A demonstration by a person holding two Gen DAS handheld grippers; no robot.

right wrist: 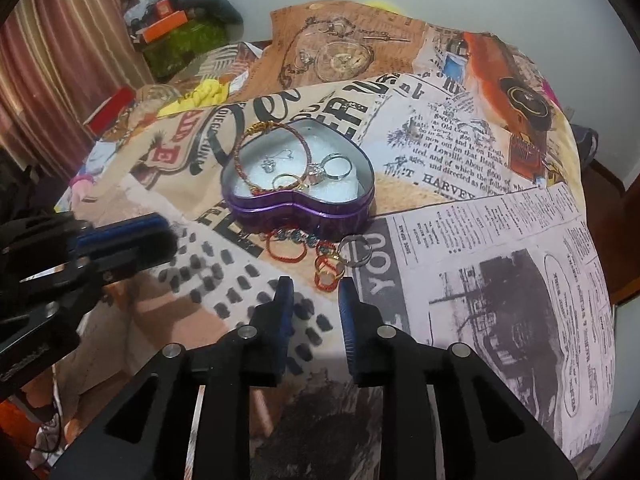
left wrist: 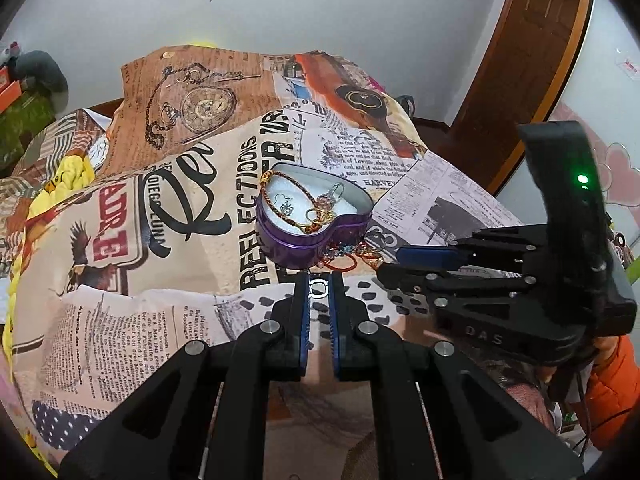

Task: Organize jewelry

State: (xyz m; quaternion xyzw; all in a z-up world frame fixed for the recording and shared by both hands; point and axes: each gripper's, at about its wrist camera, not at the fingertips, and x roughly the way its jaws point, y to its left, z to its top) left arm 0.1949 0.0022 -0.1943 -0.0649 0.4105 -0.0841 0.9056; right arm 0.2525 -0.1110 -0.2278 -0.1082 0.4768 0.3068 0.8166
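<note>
The left gripper is seen at the bottom middle of the left wrist view. Its jaws are almost closed, and a small silver ring is pinched between the tips. The right gripper is seen at the bottom middle of the right wrist view. Its jaws are a little apart, and nothing is held between them.

Just above the left gripper's tips, near the middle of the frame, the purple heart tin is set on the printed cloth. Its lid is off. Inside, on white padding, a braided red bracelet, some rings and a little silver charm are already laid.

In front of the tin, on the cloth, more pieces are left: a red cord bracelet, some gold rings and a silver ring. They are just above the right gripper's tips.

The held ring should probably be lifted over the tin's rim and let go above a bare bit of padding, so nothing is knocked. The grip should be kept gentle but firm, because the ring is small and could slip. The loose rings could then be picked up one at a time, each pinched by its edge.
</note>
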